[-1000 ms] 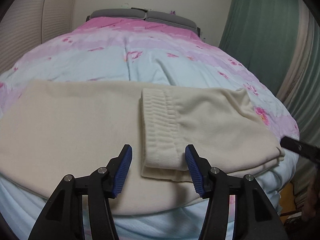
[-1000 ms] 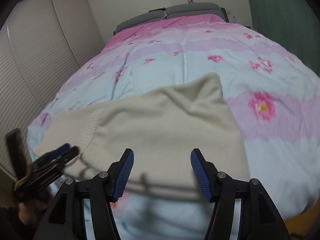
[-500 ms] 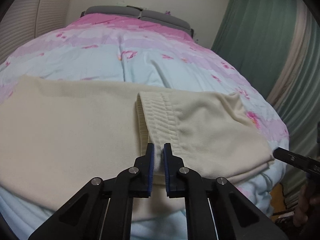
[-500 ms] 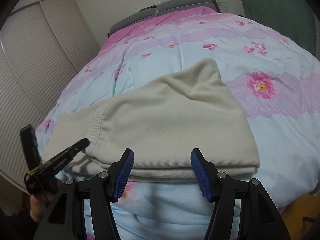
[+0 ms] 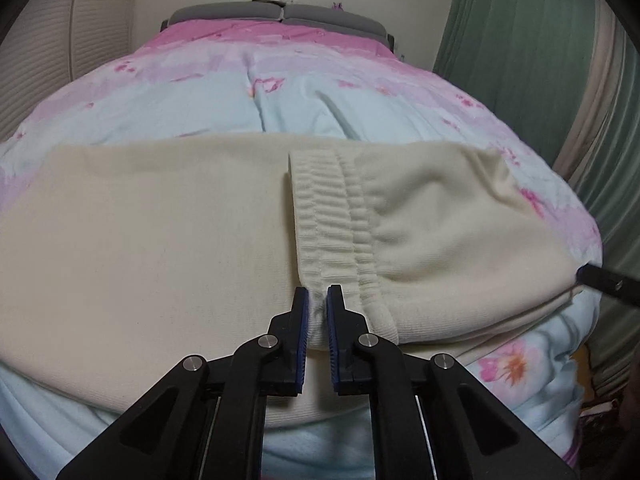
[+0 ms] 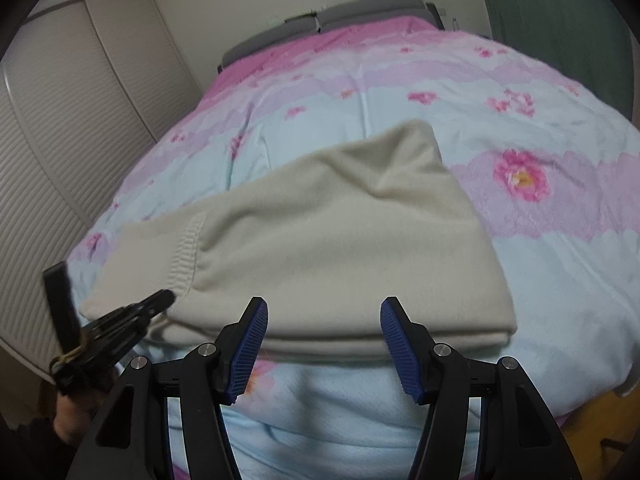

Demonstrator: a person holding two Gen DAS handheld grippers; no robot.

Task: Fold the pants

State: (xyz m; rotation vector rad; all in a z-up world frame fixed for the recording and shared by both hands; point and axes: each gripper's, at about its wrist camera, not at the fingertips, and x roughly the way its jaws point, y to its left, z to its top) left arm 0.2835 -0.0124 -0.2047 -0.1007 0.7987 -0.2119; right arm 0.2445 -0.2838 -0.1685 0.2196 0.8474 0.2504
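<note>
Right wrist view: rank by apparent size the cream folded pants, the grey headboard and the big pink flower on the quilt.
1. Cream folded pants, by far the largest.
2. Grey headboard, a thin strip; it lies far from the camera, so it looks smaller than it is.
3. Big pink flower, smallest.

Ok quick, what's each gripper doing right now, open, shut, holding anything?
Left gripper: shut on the pants, pinching the waistband edge.
Right gripper: open, holding nothing, jaws at the folded edge of the pants.
</note>
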